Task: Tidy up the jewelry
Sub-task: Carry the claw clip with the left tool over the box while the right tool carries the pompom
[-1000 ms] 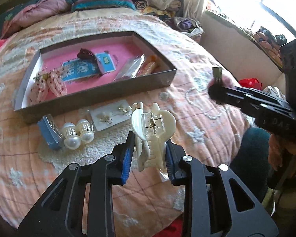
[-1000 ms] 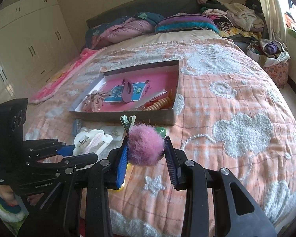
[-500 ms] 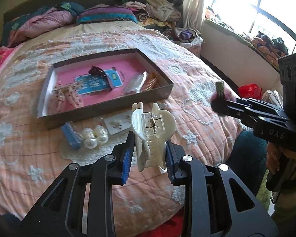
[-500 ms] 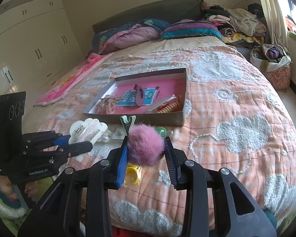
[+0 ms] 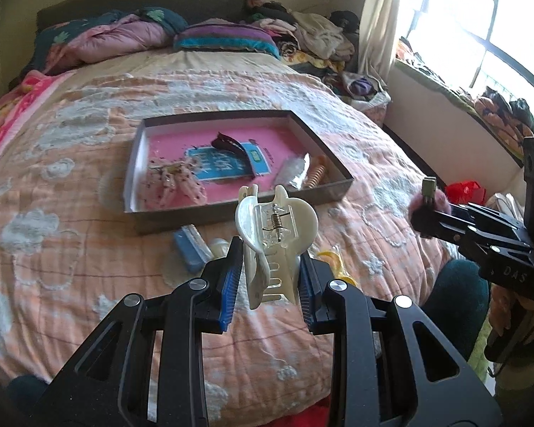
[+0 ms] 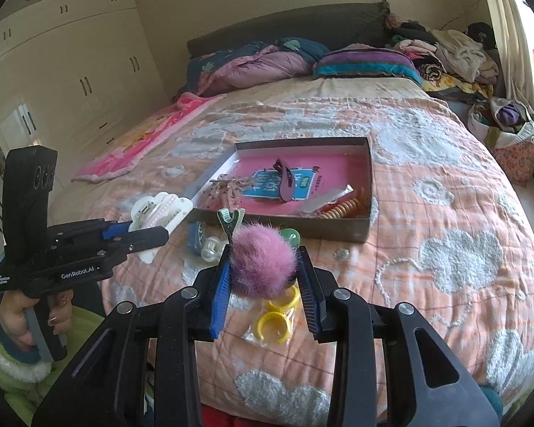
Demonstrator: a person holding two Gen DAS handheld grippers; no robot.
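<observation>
My left gripper (image 5: 268, 277) is shut on a white claw hair clip (image 5: 274, 238) and holds it above the bed's near edge; it also shows in the right wrist view (image 6: 153, 224). My right gripper (image 6: 265, 277) is shut on a pink pompom hair clip (image 6: 263, 263) with a green metal clasp, also in the air. It shows at the right of the left wrist view (image 5: 427, 210). A grey box with a pink floor (image 5: 338, 163) (image 6: 370, 178) lies on the bed ahead. It holds a dark clip, a blue card, a frilly item, a plastic bag and an orange coil tie.
On the bedspread before the box lie a blue case (image 5: 192, 249), a pearl bobble (image 6: 210, 245), a green round piece (image 6: 290, 236) and yellow rings in a bag (image 6: 277, 316). Pillows and clothes are piled at the bed's far end. A window wall stands on the right.
Both grippers have lifted and drawn back from the bed with their clips still held, so the box and the loose items look farther away.
</observation>
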